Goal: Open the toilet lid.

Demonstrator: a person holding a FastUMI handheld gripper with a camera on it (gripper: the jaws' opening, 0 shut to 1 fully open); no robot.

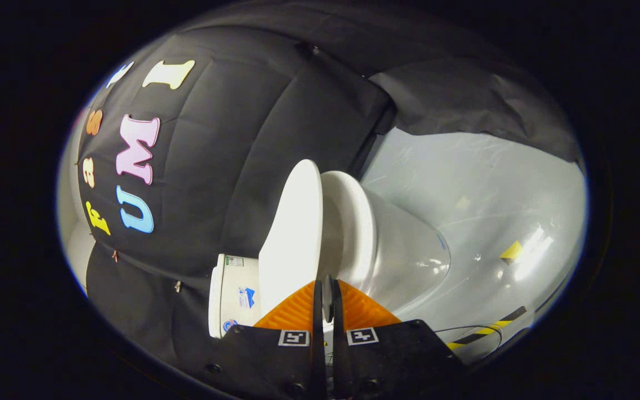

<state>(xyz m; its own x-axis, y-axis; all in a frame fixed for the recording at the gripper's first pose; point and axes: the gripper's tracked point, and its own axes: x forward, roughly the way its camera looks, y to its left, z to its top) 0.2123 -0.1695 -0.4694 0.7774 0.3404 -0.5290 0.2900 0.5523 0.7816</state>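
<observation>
The view is rolled on its side. A white toilet stands on the pale floor, its bowl (403, 250) beyond my fingers and its tank (236, 294) against the black cloth wall. The white toilet lid (292, 233) is lifted off the seat (353, 222), with a wedge-shaped gap between them. My gripper (326, 294) is shut on the lid's front rim, whose thin white edge shows between the two fingertips.
The black cloth wall (231, 139) rises right behind the tank and lid. The glossy pale floor (492, 183) carries a yellow tape mark (511, 251), a black-and-yellow striped tape strip (486, 330) and a thin cable beside it.
</observation>
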